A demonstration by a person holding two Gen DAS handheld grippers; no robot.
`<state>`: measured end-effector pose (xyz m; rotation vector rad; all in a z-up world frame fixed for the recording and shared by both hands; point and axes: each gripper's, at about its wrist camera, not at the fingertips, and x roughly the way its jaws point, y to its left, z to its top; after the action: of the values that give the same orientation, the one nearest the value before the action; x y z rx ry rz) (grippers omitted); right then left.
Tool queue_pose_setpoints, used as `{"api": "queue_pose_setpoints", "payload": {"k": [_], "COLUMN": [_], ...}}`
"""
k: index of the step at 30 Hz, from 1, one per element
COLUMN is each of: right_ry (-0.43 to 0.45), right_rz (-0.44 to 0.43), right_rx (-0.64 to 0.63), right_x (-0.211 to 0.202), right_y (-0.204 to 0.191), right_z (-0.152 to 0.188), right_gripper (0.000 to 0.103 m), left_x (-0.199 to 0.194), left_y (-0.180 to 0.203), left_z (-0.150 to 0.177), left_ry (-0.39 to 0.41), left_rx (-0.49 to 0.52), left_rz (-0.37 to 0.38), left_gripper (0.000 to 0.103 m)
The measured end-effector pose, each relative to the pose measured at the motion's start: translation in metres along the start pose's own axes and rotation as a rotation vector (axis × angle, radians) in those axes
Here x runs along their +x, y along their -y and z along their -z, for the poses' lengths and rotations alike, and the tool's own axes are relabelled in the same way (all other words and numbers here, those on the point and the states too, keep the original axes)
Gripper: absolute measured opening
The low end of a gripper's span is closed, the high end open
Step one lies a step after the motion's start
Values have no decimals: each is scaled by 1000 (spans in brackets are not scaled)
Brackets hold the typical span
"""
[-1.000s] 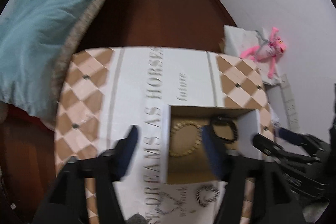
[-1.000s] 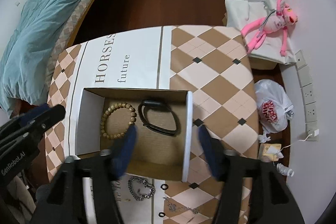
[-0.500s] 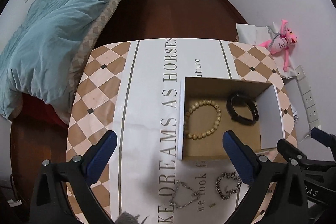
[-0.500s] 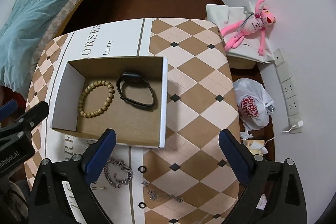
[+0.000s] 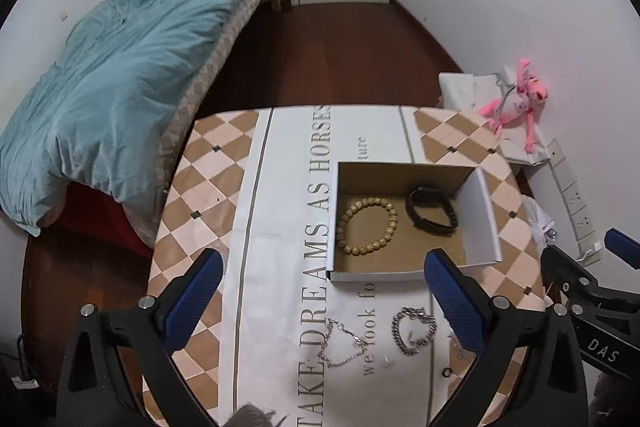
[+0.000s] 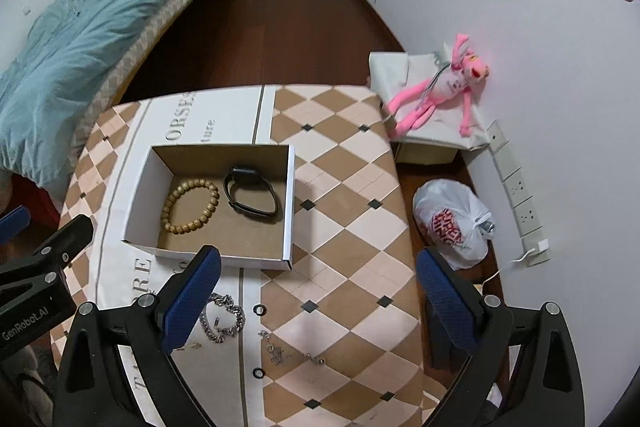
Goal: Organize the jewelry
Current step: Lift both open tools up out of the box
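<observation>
Room for moving is widest over the near part of the table (image 6: 344, 219), in front of the cardboard box (image 6: 286, 211), where loose pieces lie on the patterned cloth. The table's far edge runs just behind the box, with dark floor beyond it; its right edge drops toward a white plastic bag (image 6: 452, 223) and a power strip (image 6: 520, 195) along the wall. A bed with a blue quilt (image 5: 112, 99) stands close to the table's left side. A pink plush toy (image 6: 436, 91) lies on a low white stand by the wall.

Both tools hang above the near edge of the table, apart from everything on it. The left gripper (image 5: 324, 291) has its blue fingers (image 5: 196, 299) spread wide and holds nothing. The right gripper (image 6: 316, 295) is likewise spread wide and empty, its fingers (image 6: 440, 299) framing the space in front of the box.

The box is open-topped, white outside and brown inside, with low walls. Inside it a bracelet of tan wooden beads (image 5: 366, 227) lies flat on the left, and a black wristband (image 5: 432, 213) lies just beside it on the right, apart from the beads.

In front of the box, on the cloth, a chunky silver chain bracelet (image 5: 414, 331) lies in a loose loop. A thin silver chain (image 5: 340, 345) lies to its left. Another fine chain (image 6: 288, 351) is bunched up to its right, and two small dark rings (image 6: 260, 309) sit near it, one above and one below. All of these are outside the box.
</observation>
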<state>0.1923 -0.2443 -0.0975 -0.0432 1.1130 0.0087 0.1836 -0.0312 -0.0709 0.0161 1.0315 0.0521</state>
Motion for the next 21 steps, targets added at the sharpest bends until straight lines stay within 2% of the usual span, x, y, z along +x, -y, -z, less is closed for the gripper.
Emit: {"api": "queue_pose_setpoints", "payload": {"k": [14,18,21], "right_ry": [149,134,74], "right_rz": [-43,-76,-98], "right_rx": [68,92,96], "right_x": [-89,-89,-70], "right_y": [15,18,15], "right_z": [14,22,32], "right_gripper": [99,100,100], "left_x": [-70,-66,-46], "left_y": [-4,-10,-18], "left_z": [11,21,35], "left_ry": [98,91,50], "left_rx": [-19,-37,-50], "left_rz": [15,-52,-87], "left_gripper": [103,103,103]}}
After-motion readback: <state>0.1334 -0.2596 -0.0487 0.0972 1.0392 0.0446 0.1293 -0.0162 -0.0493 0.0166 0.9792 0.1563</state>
